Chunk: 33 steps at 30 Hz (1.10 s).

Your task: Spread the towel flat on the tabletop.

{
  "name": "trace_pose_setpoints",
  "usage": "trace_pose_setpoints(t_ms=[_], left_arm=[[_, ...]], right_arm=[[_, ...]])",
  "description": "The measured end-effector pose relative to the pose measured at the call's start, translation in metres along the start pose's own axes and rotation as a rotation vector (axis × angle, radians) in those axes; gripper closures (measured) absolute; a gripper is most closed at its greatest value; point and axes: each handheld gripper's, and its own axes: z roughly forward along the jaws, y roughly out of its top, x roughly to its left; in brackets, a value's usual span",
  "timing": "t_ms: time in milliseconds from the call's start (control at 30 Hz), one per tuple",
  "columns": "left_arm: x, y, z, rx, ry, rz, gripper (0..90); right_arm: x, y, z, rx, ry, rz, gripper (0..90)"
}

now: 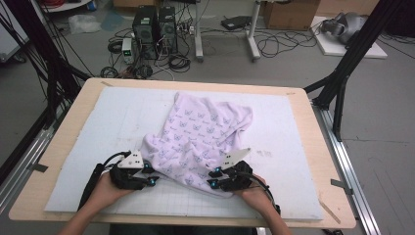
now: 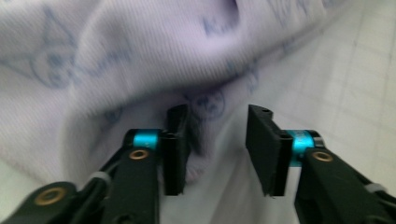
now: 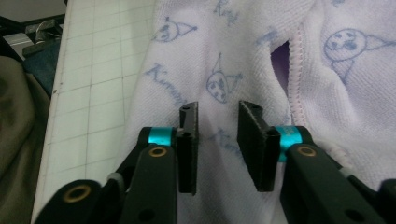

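A pale lilac towel (image 1: 205, 132) printed with small blue cartoon faces lies crumpled on the white gridded mat (image 1: 117, 117), spreading from the middle toward the near edge. My left gripper (image 1: 151, 180) sits at the towel's near left corner. In the left gripper view its jaws (image 2: 218, 114) stand apart, a fold of towel (image 2: 116, 56) lies just ahead of them, and the pads press on nothing. My right gripper (image 1: 211, 178) is over the towel's near right edge. Its jaws (image 3: 218, 109) are apart above the flat cloth (image 3: 243, 46), near a stitched hem.
The mat covers a wooden table (image 1: 63, 147) with a bare rim all round. Black frame posts (image 1: 342, 73) stand at both far corners. On the floor behind are two computer towers (image 1: 154, 27), tangled cables and a cardboard box (image 1: 288, 14).
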Motion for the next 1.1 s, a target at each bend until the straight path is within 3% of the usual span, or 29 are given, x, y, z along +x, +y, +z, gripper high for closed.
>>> trace_pose_setpoints(t_ms=[67,167,233,500,667,867,933,1000,1100], left_arm=[[0.0,0.003,0.002,0.01,0.023,-0.005,81.3],[-0.003,0.004,0.0,0.011,0.029,0.006,84.4],[-0.004,0.003,-0.004,0.003,0.024,0.008,85.0],[-0.008,0.011,-0.037,-0.067,0.001,-0.014,85.4],[-0.017,0.021,-0.065,-0.121,0.003,0.005,85.5],[-0.03,0.025,-0.094,-0.13,0.011,0.04,85.5],[-0.031,0.025,-0.104,-0.158,-0.03,0.021,85.5],[-0.032,0.026,-0.112,-0.188,-0.031,0.014,85.0],[-0.028,0.025,-0.109,-0.184,-0.024,0.001,75.7]], right_arm=[[0.0,-0.001,0.0,-0.002,0.011,0.005,76.3],[0.003,0.001,-0.002,0.004,-0.003,-0.021,85.8],[0.004,0.001,-0.004,0.0,-0.006,-0.037,87.0],[0.01,0.009,-0.028,-0.051,-0.034,-0.047,87.4],[0.019,0.017,-0.05,-0.112,-0.048,-0.057,87.5],[0.043,0.022,-0.066,-0.142,-0.023,-0.086,87.5],[0.054,0.021,-0.067,-0.151,0.01,-0.087,87.5],[0.06,0.021,-0.067,-0.159,0.049,-0.076,87.4],[0.06,0.02,-0.067,-0.168,0.027,-0.065,77.6]])
